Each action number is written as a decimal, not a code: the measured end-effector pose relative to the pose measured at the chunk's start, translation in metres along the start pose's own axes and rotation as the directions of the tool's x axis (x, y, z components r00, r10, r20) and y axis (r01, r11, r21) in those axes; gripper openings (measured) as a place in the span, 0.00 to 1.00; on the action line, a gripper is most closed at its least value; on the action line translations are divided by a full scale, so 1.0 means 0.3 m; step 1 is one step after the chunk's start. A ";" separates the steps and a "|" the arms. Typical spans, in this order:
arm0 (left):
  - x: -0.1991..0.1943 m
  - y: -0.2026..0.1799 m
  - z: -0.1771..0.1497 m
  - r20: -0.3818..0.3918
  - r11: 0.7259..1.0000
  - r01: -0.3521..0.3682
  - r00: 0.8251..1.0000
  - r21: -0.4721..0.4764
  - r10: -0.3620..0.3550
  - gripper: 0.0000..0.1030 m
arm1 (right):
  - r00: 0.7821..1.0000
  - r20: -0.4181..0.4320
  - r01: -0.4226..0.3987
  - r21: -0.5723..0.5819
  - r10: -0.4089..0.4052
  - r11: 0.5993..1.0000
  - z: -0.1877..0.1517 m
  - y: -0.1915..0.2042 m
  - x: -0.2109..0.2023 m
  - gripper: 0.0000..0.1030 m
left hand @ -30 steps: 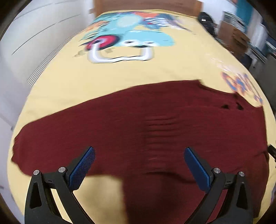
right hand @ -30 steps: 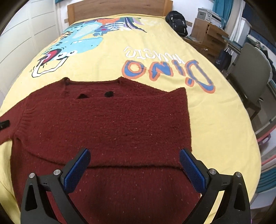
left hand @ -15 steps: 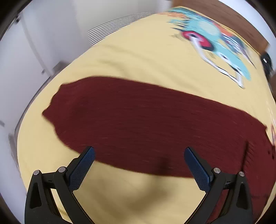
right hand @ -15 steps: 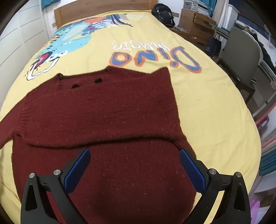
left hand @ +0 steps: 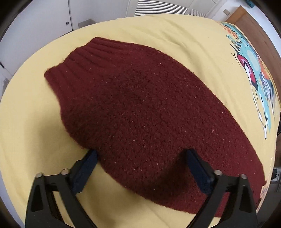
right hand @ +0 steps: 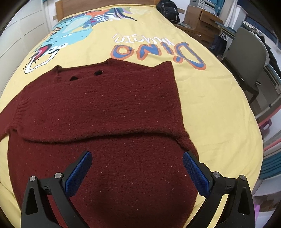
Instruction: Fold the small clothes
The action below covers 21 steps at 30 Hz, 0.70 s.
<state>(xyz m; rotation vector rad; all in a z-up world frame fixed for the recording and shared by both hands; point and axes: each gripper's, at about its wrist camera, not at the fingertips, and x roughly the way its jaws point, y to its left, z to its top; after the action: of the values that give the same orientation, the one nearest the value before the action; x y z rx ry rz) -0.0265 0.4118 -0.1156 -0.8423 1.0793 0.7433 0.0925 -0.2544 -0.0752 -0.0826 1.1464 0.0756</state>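
Observation:
A dark red knitted sweater (right hand: 108, 108) lies flat on a yellow bedspread (right hand: 210, 98). Its right sleeve is folded across the chest, with the fold edge running left to right. In the left wrist view the sweater's left sleeve (left hand: 140, 105) stretches out, ribbed cuff (left hand: 77, 59) at the far end. My left gripper (left hand: 140, 157) is open, low over the sleeve, its fingers straddling the sleeve's width. My right gripper (right hand: 137, 157) is open and empty above the sweater's lower body.
The bedspread carries a dinosaur print (right hand: 70, 35) and coloured lettering (right hand: 158, 50). A grey chair (right hand: 249, 52), wooden drawers (right hand: 202, 15) and a black bag (right hand: 168, 8) stand to the right of the bed. White cupboards (left hand: 43, 21) lie beyond the bed's left edge.
My left gripper has swung left and dropped down close onto the outstretched sleeve. My right gripper has moved nearer over the sweater's body. Both stay open.

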 end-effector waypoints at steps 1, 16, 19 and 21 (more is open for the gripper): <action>-0.006 -0.002 0.002 0.008 1.000 -0.014 1.000 0.009 0.014 0.73 | 1.000 -0.002 -0.003 0.002 0.003 1.000 -0.001 0.000 0.004 1.00; -0.221 -0.199 -0.121 0.075 0.941 0.059 0.993 0.334 -0.089 0.11 | 0.999 0.010 -0.032 0.017 0.032 0.999 0.036 -0.017 -0.011 1.00; -0.306 -0.285 -0.212 0.060 0.898 0.114 0.986 0.425 -0.154 0.11 | 0.999 0.018 -0.051 0.035 0.051 0.998 0.045 -0.025 -0.020 1.00; -0.350 -0.345 -0.271 0.045 0.869 0.157 0.979 0.469 -0.201 0.11 | 0.998 0.022 -0.056 0.029 0.055 0.998 0.053 -0.027 -0.028 1.00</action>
<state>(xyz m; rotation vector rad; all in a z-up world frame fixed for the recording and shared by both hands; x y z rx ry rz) -0.0060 0.2798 -0.0133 -0.4804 1.0225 0.3375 0.1044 -0.2610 -0.0609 -0.0238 1.1281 0.1084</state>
